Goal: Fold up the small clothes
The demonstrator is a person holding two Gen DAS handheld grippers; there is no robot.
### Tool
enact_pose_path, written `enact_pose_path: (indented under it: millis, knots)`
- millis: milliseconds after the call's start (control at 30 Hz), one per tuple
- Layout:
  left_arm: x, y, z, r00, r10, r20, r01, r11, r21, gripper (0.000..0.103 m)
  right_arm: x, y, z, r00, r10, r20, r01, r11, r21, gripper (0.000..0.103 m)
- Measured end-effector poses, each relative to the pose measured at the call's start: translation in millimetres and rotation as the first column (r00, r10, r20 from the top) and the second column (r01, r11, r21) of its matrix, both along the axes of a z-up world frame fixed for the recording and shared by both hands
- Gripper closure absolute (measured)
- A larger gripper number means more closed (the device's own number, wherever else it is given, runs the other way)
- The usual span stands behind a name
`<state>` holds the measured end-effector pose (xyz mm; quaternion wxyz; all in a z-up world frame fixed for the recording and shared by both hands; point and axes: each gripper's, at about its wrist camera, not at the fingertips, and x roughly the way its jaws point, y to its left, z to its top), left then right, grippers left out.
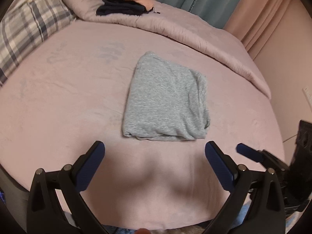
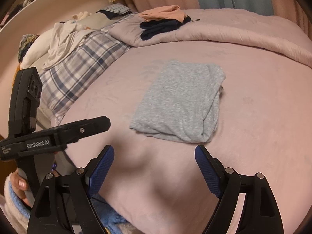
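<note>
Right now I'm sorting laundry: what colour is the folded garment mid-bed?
Light heather grey garment; the right wrist view shows it best.

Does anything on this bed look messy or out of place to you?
Mostly tidy. The grey garment lies folded flat on the pink sheet, though its right edge is bunched and uneven. Behind it, the peach and navy clothes sit loosely heaped on the comforter. Both grippers are open, holding nothing.

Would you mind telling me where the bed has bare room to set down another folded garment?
Bare sheet lies left of the grey folded garment toward the plaid pillow, and right of it. The comforter behind carries the navy and peach clothes.
</note>
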<state>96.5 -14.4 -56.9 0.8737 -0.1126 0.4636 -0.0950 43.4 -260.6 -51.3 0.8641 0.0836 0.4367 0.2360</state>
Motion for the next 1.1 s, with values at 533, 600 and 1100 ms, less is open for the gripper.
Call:
enact_pose_path:
  millis: [533, 600, 1100]
  knots:
    - [-25, 1, 22, 0.995, 0.074, 0.072, -0.086, 0.978, 0.188, 0.001, -8, -8, 16, 0.991, -0.122, 0.048, 0.126, 0.987, -0.101, 0.001]
    - [-26, 1, 23, 0.995, 0.073, 0.07, -0.085, 0.978, 0.19, 0.001, -8, -8, 14, 0.991, -0.122, 0.046, 0.127, 0.986, -0.108, 0.001]
    - [-28, -5, 26, 0.996, 0.061, 0.071, -0.074, 0.977, 0.201, 0.001, -9, -11, 28, 0.989, -0.13, 0.073, 0.135, 0.988, -0.075, 0.001]
